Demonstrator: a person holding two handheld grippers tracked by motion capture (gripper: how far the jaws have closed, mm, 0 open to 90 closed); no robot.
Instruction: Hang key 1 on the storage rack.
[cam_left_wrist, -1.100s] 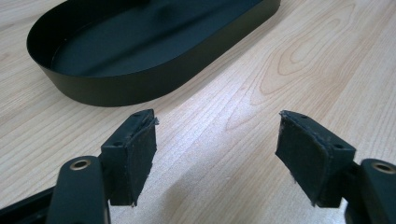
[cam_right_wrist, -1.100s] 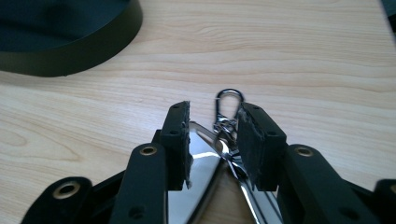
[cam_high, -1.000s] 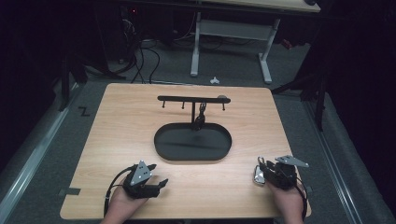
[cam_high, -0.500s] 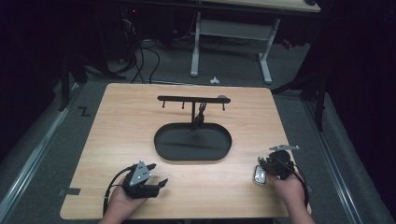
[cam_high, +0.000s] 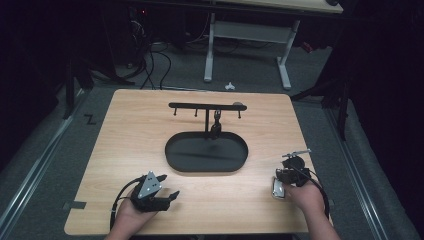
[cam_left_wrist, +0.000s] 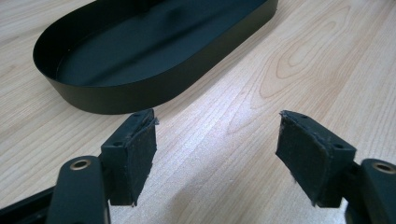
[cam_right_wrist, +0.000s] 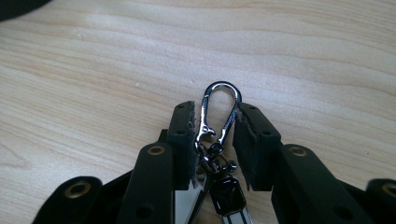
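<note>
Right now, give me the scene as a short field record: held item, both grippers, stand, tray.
held item: metal carabiner clip with a key fob hanging below it
right gripper: fingers on both sides of the clip, just been closing, at the table's right near edge
left gripper: open, nothing between the fingers, near edge at the left
tray: black oval, mid-table, looks empty
hook stand: black bar on a post rising from the tray's far side
table: light wood

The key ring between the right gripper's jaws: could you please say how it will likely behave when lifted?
The metal carabiner clip looks rigid and polished, so it may slip on the pads. The swivel and fob below it are loosely linked and would probably dangle and swing. It seems light.
</note>
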